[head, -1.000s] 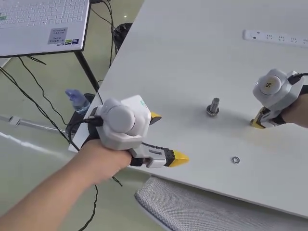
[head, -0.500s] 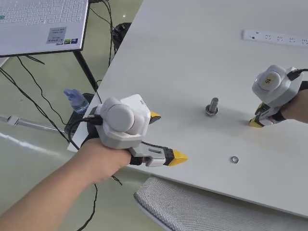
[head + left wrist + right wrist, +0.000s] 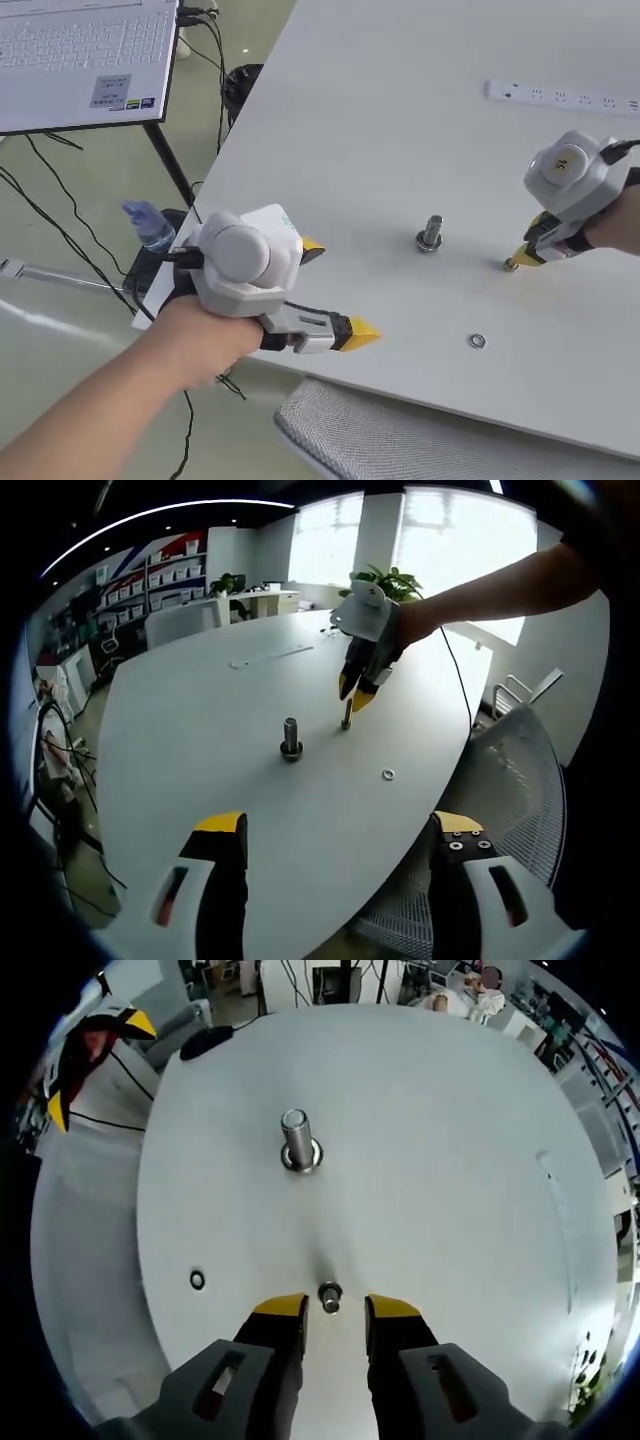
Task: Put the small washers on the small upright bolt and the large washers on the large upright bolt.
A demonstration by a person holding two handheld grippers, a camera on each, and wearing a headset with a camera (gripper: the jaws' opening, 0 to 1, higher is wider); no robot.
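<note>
**Workbench, head view with both gripper views.** The table point(image 3: 330, 120) is a smooth, matt white top with a rounded edge. On it I count two upright bolts and one loose washer.

- **Large bolt** point(image 3: 430, 233): grey metal with a threaded shank, standing near the centre of the head view. It has a wider collar at its foot. I cannot tell whether that collar is the bolt's head or stacked washers.
- **Small bolt** point(image 3: 329, 1296): thin and metallic, standing right of the large bolt in the head view.
- **Washer** point(image 3: 477, 341): a flat steel ring lying alone at lower right, well apart from both bolts.

There are two grippers. Each has a white moulded body and dark fingers ending in yellow wedge tips.

- **Right gripper** point(image 3: 336, 1309): at the right edge of the head view, angled tips-down onto the table. Its jaws are parted and the small bolt stands between the tips with a gap on either side. It grasps nothing.
- **Left gripper** point(image 3: 339, 825): held roughly level over the near table edge at lower left, with my hand wrapped round its body. Its jaws are spread wide and empty, pointing toward the bolts.

Around the work are a white power strip point(image 3: 560, 97) at upper right, a laptop point(image 3: 80, 60) at upper left, and a grey mesh chair back point(image 3: 400, 440) along the bottom edge.
</note>
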